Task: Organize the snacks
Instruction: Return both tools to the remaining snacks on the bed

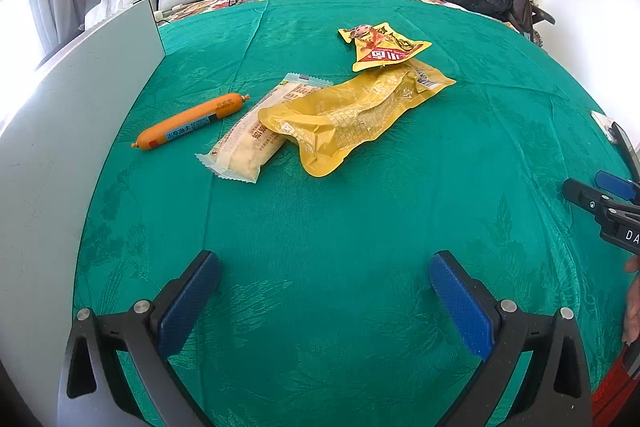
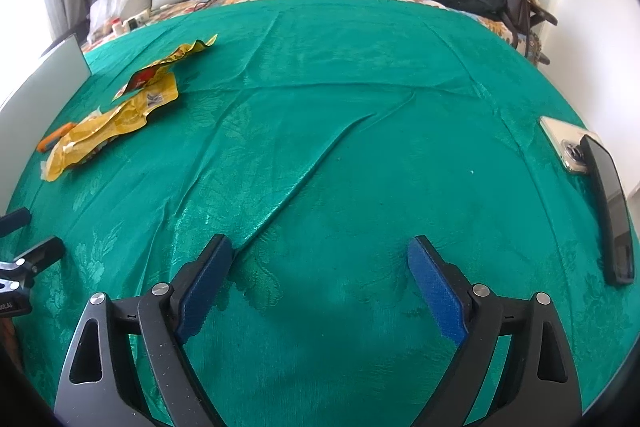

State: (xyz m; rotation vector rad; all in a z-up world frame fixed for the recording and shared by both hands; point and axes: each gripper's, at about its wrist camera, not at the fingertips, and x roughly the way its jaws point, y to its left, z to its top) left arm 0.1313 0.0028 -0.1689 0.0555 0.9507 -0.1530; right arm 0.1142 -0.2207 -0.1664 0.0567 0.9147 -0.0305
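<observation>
Snacks, mid-frame: sausage (image 1: pixel 191 121) to be approached squarely by left gripper (image 1: pixel 324 291), gaping, empty; right gripper (image 2: pixel 320 283) likewise wide, unladen.

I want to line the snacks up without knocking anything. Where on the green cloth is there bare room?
Bare cloth spans the middle, from the yellow pouch across to the two phones at the right edge, and the near strip under both grippers' open fingers. It is crowded at the left: sausage, white packet, yellow pouch and small red-yellow packet overlap beside the grey panel.

Sausage (image 2: pixel 54 141) mostly hidden under yellow packet (image 2: pixel 108 129); right tool (image 1: pixel 608 203) cut off.
</observation>
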